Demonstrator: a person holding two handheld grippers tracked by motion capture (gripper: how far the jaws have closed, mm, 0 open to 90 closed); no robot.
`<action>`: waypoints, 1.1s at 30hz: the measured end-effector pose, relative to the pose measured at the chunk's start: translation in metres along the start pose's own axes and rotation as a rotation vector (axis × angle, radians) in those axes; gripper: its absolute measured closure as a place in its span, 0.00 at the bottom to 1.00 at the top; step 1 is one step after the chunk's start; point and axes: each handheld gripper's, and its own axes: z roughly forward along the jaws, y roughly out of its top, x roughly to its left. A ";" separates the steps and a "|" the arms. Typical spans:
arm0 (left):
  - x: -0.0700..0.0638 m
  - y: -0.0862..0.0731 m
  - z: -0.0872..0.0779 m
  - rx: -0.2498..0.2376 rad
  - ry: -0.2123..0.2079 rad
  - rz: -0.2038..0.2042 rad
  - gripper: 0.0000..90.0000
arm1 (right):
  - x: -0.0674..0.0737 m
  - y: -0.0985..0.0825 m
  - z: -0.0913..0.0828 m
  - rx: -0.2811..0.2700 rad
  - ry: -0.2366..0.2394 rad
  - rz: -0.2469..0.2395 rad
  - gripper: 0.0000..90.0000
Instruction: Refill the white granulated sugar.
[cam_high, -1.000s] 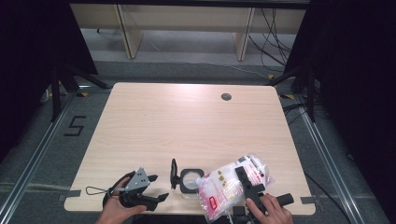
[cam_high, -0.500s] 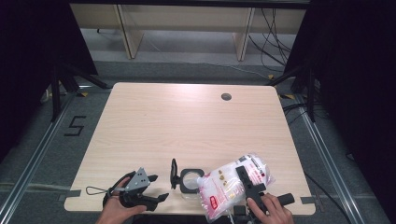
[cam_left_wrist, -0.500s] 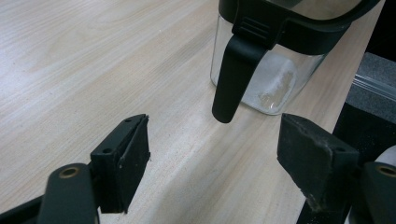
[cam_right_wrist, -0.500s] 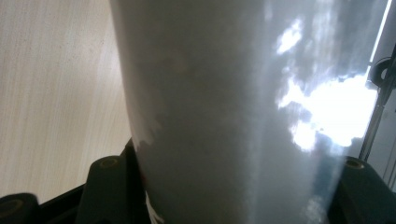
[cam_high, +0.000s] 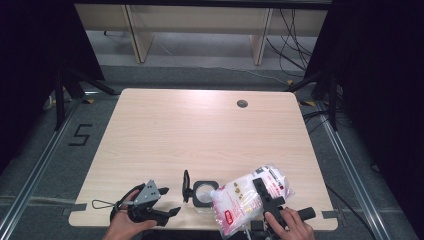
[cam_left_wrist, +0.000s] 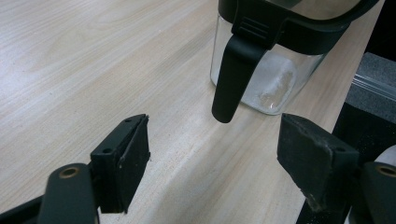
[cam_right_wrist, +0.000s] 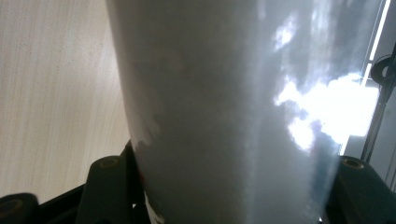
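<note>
A clear plastic bag of white powder (cam_high: 250, 200), printed with red and gold marks, is held tilted over the near edge of the desk (cam_high: 200, 130), its lower corner pointing at the open mouth of a glass jar (cam_high: 204, 193). The right gripper (cam_high: 267, 197) pinches the bag across its middle; in the right gripper view the bag (cam_right_wrist: 233, 112) sits between the two black jaws, both pressing on its sides. The jar stands near the middle of the near edge, its black rim open and its black hinged lid (cam_high: 186, 186) standing upright on the jar's left side. A little white powder lies in the jar's bottom (cam_left_wrist: 275, 84), seen through the glass in the left gripper view. The left gripper (cam_high: 162, 202) rests low near the near-left corner of the desk, pointing toward the jar, its jaws spread wide with nothing between them, well short of the jar's black latch (cam_left_wrist: 236, 70).
</note>
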 end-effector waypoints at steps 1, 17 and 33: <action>0.000 0.000 0.000 0.000 0.001 -0.001 0.28 | -0.003 0.000 0.000 0.002 0.006 -0.020 0.46; 0.000 0.000 -0.001 0.014 0.001 -0.002 0.28 | -0.003 0.000 0.000 -0.007 -0.011 -0.029 0.46; -0.001 0.000 -0.001 0.013 0.003 -0.028 0.28 | -0.003 -0.001 -0.001 0.005 0.010 -0.018 0.46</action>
